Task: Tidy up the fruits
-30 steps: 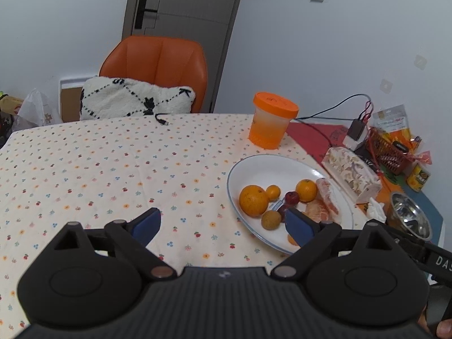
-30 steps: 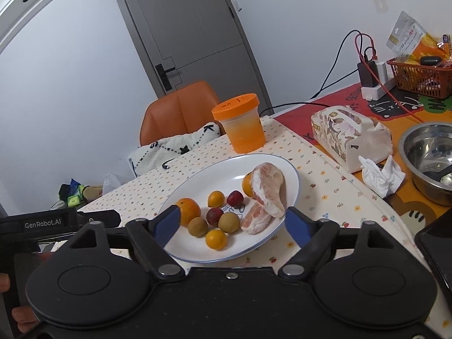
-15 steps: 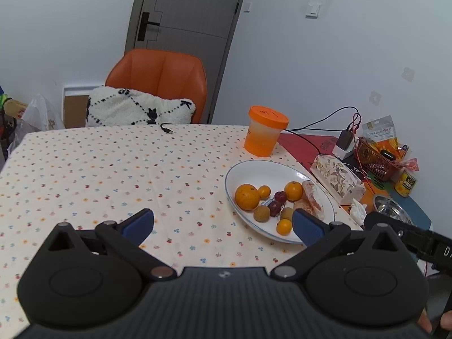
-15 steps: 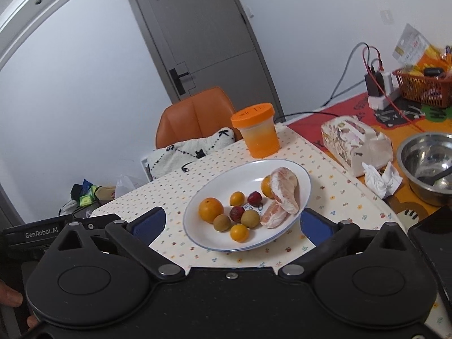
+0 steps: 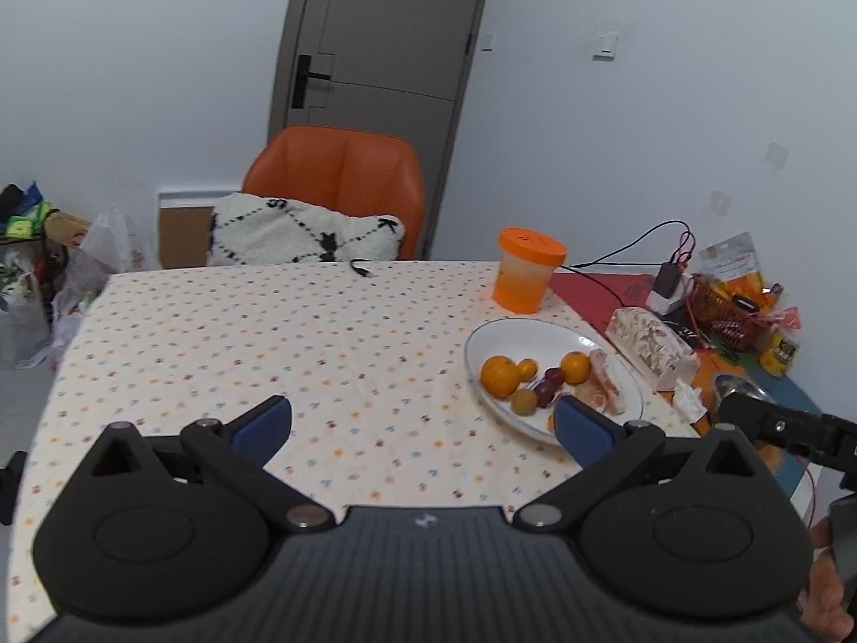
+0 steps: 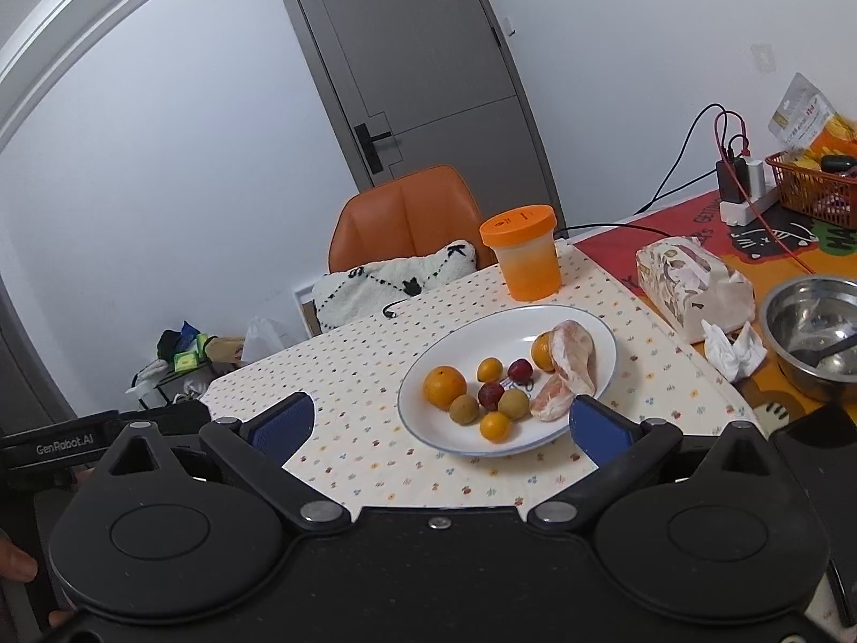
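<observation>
A white plate [image 6: 584,324] [image 5: 514,335] on the dotted tablecloth holds several fruits: a large orange [image 6: 444,387] [image 5: 499,374], small oranges [image 6: 494,426], two red plums [image 6: 519,370], brown kiwis [image 6: 464,408] and peeled pomelo pieces [image 6: 573,356] [image 5: 608,383]. My right gripper [image 6: 439,423] is open and empty, held back from the plate's near rim. My left gripper [image 5: 423,423] is open and empty, to the left of the plate and nearer to me.
An orange lidded cup [image 6: 522,252] [image 5: 525,276] stands behind the plate. A tissue box [image 6: 693,281], crumpled tissue [image 6: 731,351], steel bowl [image 6: 817,329], orange basket [image 6: 814,190] and power strip with cables [image 6: 742,185] lie right. An orange chair with a pillow [image 5: 305,236] stands beyond the table.
Both grippers have pulled back and up from the plate, so the plate looks smaller and farther. Both stay open and empty. The fruits have not moved.
</observation>
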Demonstrator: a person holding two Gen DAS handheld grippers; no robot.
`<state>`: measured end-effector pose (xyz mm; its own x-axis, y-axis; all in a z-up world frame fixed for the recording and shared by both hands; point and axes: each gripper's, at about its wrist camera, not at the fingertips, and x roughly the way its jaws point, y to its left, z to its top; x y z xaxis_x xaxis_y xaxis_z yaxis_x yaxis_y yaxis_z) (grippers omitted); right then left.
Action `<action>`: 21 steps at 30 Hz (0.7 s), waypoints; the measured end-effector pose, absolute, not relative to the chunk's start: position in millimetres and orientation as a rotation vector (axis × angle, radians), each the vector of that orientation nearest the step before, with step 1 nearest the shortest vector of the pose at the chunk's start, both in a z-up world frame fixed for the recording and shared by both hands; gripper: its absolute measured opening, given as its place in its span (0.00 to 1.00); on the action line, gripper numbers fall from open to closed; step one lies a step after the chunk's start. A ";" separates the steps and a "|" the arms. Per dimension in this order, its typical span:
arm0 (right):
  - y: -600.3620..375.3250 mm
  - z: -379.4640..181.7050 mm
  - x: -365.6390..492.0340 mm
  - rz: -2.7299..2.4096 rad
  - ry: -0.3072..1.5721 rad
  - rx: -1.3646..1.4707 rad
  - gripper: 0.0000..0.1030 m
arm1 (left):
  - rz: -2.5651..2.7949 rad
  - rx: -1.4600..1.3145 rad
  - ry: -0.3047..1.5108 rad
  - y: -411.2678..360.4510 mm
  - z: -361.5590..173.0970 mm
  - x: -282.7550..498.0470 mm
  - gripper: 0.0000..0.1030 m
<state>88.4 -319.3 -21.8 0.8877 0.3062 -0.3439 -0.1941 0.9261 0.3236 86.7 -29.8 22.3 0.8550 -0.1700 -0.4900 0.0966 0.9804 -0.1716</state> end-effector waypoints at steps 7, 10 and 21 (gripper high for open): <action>-316.8 -15.6 67.8 0.262 0.415 0.288 1.00 | -0.149 -0.110 0.506 -30.3 32.0 63.5 1.00; -318.2 -16.6 56.5 0.256 0.420 0.275 1.00 | -0.153 -0.096 0.514 -34.3 31.3 55.1 1.00; -321.5 -19.5 24.8 0.261 0.473 0.272 1.00 | -0.154 -0.049 0.516 -41.3 27.2 25.4 1.00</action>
